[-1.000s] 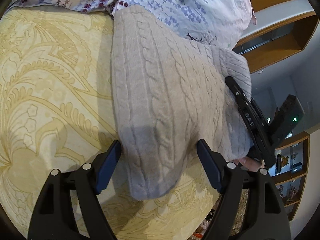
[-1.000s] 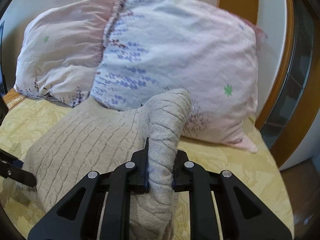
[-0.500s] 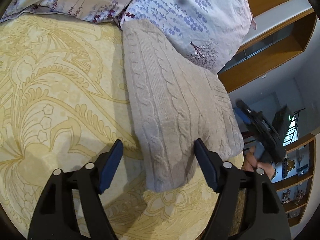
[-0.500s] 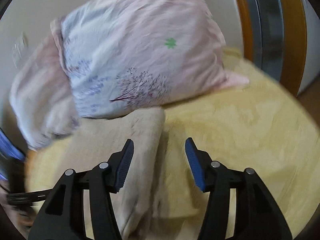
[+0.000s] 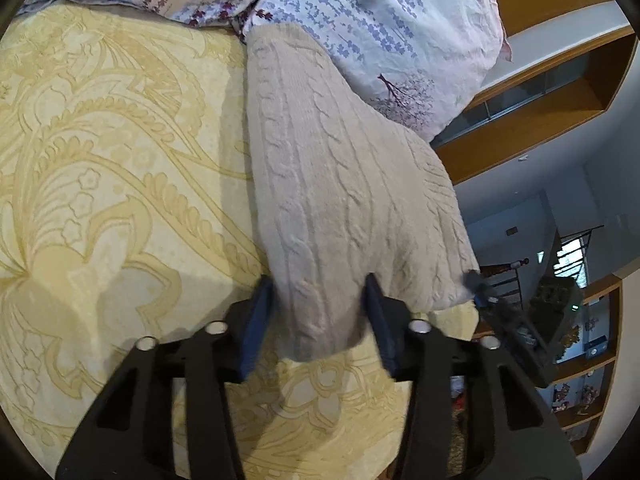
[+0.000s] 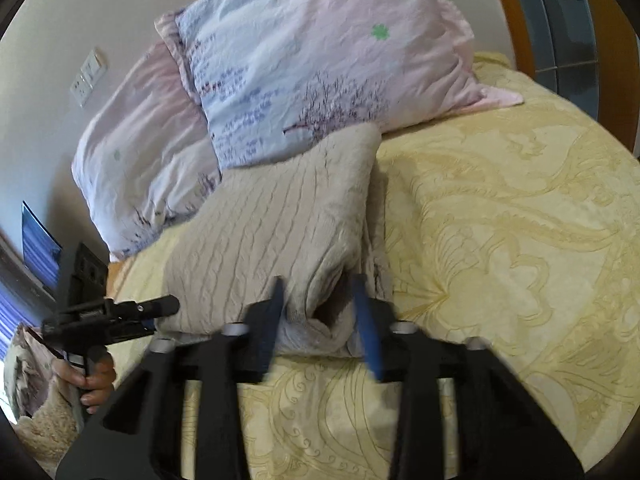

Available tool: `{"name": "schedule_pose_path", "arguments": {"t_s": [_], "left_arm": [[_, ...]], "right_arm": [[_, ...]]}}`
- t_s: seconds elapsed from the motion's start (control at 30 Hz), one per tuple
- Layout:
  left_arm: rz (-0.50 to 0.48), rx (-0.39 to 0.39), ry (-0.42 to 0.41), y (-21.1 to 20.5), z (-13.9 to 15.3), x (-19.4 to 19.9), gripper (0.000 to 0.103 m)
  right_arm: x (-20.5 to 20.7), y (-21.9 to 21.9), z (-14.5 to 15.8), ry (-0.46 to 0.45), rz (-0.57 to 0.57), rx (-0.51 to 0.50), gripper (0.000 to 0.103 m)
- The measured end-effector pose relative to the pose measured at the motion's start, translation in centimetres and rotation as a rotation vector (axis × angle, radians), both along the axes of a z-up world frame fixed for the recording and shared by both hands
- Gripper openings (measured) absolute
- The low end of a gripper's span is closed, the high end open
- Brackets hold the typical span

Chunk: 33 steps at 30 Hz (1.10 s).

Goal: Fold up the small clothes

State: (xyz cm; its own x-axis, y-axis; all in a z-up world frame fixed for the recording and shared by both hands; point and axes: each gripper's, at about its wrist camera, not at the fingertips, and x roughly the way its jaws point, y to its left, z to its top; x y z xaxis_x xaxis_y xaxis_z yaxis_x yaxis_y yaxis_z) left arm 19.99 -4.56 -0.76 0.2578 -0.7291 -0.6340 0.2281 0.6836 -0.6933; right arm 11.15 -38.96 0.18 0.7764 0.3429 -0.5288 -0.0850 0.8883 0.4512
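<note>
Both jaws closing on the knit sweater (image 5: 340, 184) near edge; grip deep, lift together evenly.

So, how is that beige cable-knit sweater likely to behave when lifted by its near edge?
Probably floppy: the sweater bunches and folds at its near edge. Likely grippy rather than slippery, given the thick cable texture. It may drag on the yellow bedspread and the pillow it lies against.
</note>
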Motion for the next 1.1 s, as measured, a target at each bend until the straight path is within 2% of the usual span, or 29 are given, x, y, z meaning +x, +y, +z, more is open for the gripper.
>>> {"name": "schedule_pose_path", "arguments": {"t_s": [0.07, 0.13, 0.27, 0.4, 0.6, 0.73, 0.9, 0.93, 1.0, 1.03, 1.07, 1.1], "left_arm": [[-0.004, 0.002, -0.005, -0.1, 0.0, -0.1, 0.031], [-0.014, 0.003, -0.012, -0.1, 0.2, -0.3, 0.023], [-0.024, -0.005, -0.034, 0.2, 0.5, -1.1, 0.018], [-0.047, -0.014, -0.039, 0.3, 0.5, -1.9, 0.017], [-0.042, -0.017, -0.028, 0.5, -0.4, -2.4, 0.016], [-0.04, 0.006, -0.043, 0.2, -0.6, -2.4, 0.017], [-0.046, 0.024, -0.047, 0.2, -0.2, -2.4, 0.029], [-0.045, 0.025, -0.049, 0.3, 0.0, -2.4, 0.033], [-0.034, 0.024, -0.07, 0.9, 1.0, -2.3, 0.046], [-0.023, 0.025, -0.078, 1.1, 1.3, -2.1, 0.057], [-0.005, 0.024, -0.087, 1.4, 1.8, -1.7, 0.063], [0.011, 0.025, -0.094, 1.6, 2.2, -1.2, 0.065]], "right_arm": [[-0.1, 0.2, -0.3, -0.007, -0.005, -0.004, 0.011], [-0.8, 0.2, 0.4, -0.053, -0.018, -0.009, 0.009], [-2.2, -0.7, 1.5, -0.102, -0.043, 0.008, 0.008], [-2.1, -0.7, 0.3, -0.04, -0.062, -0.046, 0.008], [-0.8, -1.5, -2.7, 0.07, -0.088, -0.04, 0.008], [-0.6, -1.7, -3.2, 0.077, -0.09, -0.025, 0.008], [-0.9, -2.3, -3.1, 0.084, -0.073, 0.033, 0.011], [-1.0, -2.4, -2.8, 0.084, -0.071, 0.049, 0.014], [-1.3, -2.9, -1.7, 0.053, -0.077, 0.077, 0.031], [-1.2, -3.3, -0.9, 0.03, -0.083, 0.093, 0.038], [-1.0, -3.5, -0.5, 0.02, -0.086, 0.106, 0.039], [-0.4, -3.7, 0.0, 0.015, -0.089, 0.129, 0.039]]}}
